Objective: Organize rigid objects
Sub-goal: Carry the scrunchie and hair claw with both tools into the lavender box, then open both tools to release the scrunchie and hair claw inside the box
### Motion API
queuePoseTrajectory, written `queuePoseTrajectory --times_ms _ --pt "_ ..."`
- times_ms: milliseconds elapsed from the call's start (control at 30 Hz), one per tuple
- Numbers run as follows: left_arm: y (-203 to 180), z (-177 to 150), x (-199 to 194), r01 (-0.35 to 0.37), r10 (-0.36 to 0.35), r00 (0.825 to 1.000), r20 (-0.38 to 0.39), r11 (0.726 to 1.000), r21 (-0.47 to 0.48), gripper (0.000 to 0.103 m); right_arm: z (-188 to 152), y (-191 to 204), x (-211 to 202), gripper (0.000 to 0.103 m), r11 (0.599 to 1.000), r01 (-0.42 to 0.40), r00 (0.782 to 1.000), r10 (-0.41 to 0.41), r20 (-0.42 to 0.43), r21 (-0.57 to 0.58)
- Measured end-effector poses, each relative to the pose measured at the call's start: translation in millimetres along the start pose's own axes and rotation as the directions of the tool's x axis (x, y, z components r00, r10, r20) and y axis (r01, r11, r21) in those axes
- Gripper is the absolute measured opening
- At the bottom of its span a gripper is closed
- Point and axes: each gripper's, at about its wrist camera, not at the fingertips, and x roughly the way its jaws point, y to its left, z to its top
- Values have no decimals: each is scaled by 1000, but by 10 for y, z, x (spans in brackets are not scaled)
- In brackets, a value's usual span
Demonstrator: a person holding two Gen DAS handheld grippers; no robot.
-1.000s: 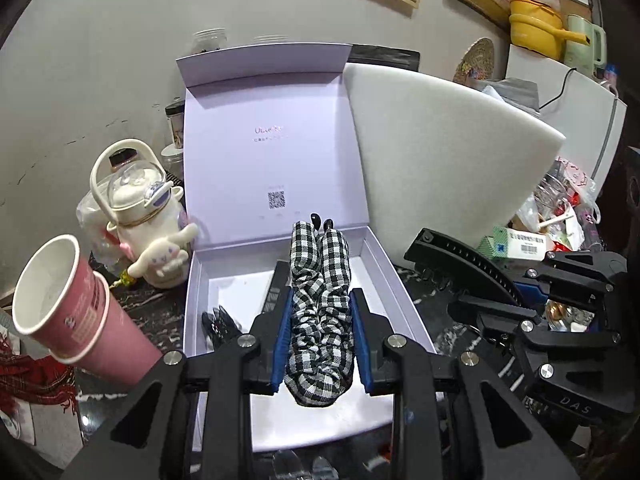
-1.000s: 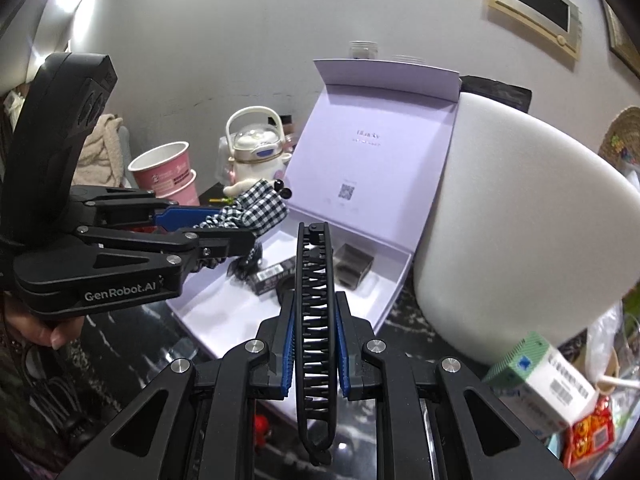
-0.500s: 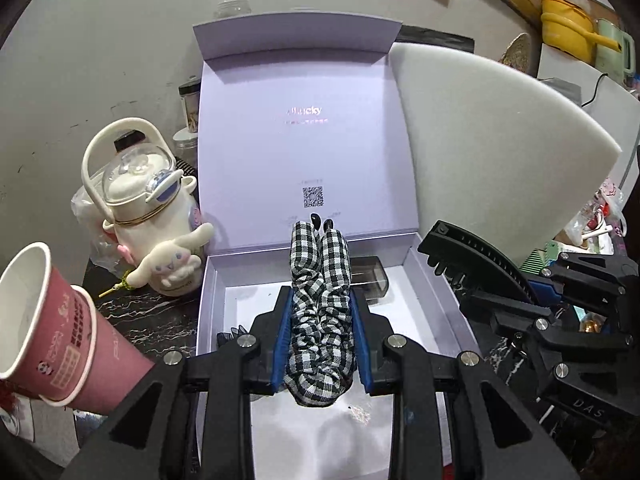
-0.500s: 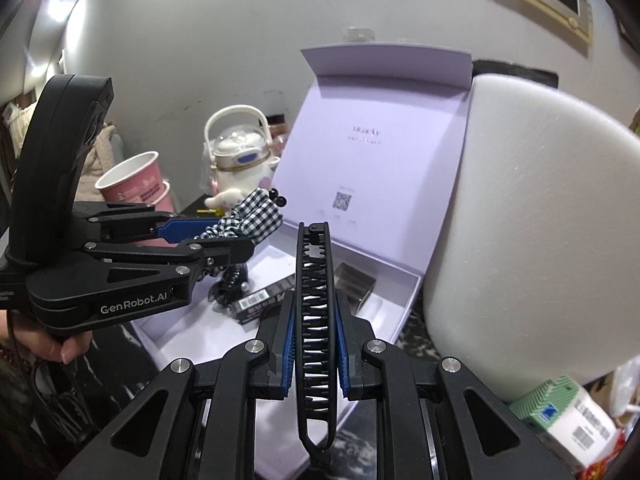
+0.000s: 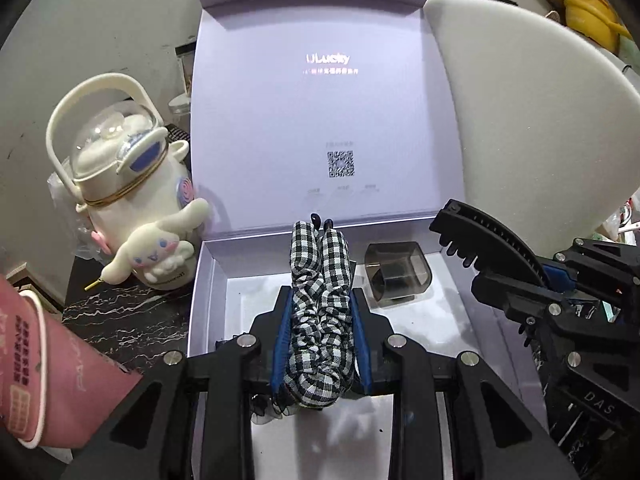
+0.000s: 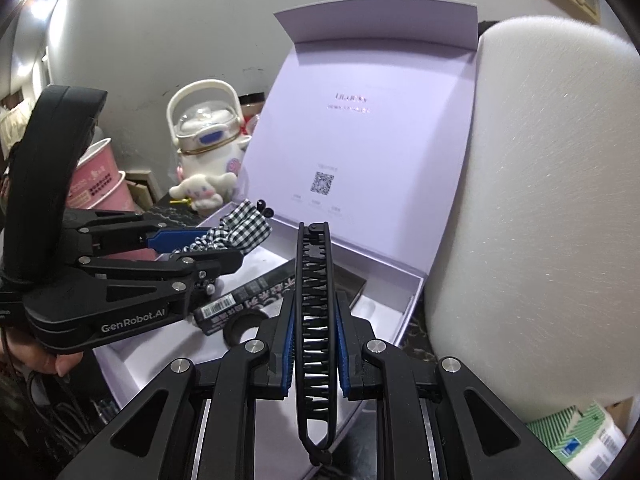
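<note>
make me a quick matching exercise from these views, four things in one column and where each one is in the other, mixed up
Things:
1. checkered scrunchie
2. black hair clip
3. smoky translucent case
4. pink paper cup

Places:
A. lying inside the lilac box
B. held in the right tongs
C. outside the box, on its left
D. held in the left tongs

Pairs: 1-D, 2-B, 3-A, 4-C

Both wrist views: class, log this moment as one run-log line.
left tongs: shut on checked scrunchie | right tongs: shut on black hair clip | both over open lilac box
</note>
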Motion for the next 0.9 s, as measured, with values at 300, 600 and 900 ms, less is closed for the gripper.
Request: queuePoseTrajectory --times_ms 300,600,900 --pt "42 20 274 -5 4 997 -73 1000 -5 27 -24 -47 210 17 1000 6 999 -6 -42 18" --pt "2 27 416 -17 16 993 -118 1000 -4 27 -103 -44 339 17 1000 28 996 -26 -88 12" --pt "-141 -44 312 -31 33 992 -121 999 19 27 -156 15 274 17 998 53 994 -54 -94 -20"
